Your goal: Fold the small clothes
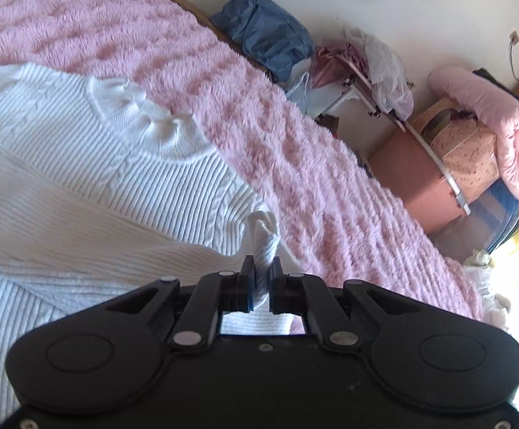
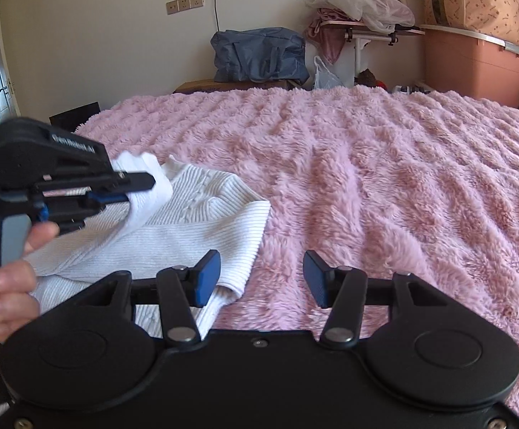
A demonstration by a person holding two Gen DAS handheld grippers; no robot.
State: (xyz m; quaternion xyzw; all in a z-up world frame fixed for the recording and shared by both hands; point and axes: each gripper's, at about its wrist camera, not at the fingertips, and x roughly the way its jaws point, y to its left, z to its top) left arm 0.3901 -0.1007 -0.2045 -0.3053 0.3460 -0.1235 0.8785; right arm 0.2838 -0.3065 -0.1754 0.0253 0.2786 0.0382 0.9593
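A white ribbed knit garment (image 1: 80, 178) lies on the fluffy pink blanket (image 1: 295, 136). My left gripper (image 1: 262, 264) is shut on a bunched fold of the white garment and lifts it a little. In the right wrist view the left gripper (image 2: 141, 187) shows at the left, held by a hand, with the white garment (image 2: 195, 221) pinched in it. My right gripper (image 2: 261, 277) is open and empty, low over the blanket (image 2: 384, 178), with its left pad just over the garment's near corner.
Beyond the bed's far edge stand a blue bag (image 2: 259, 53), a small table with piled cloth and plastic (image 2: 363, 10), and a pink storage box (image 2: 474, 64) with a patterned bag on top. A wall with sockets (image 2: 184, 3) is behind.
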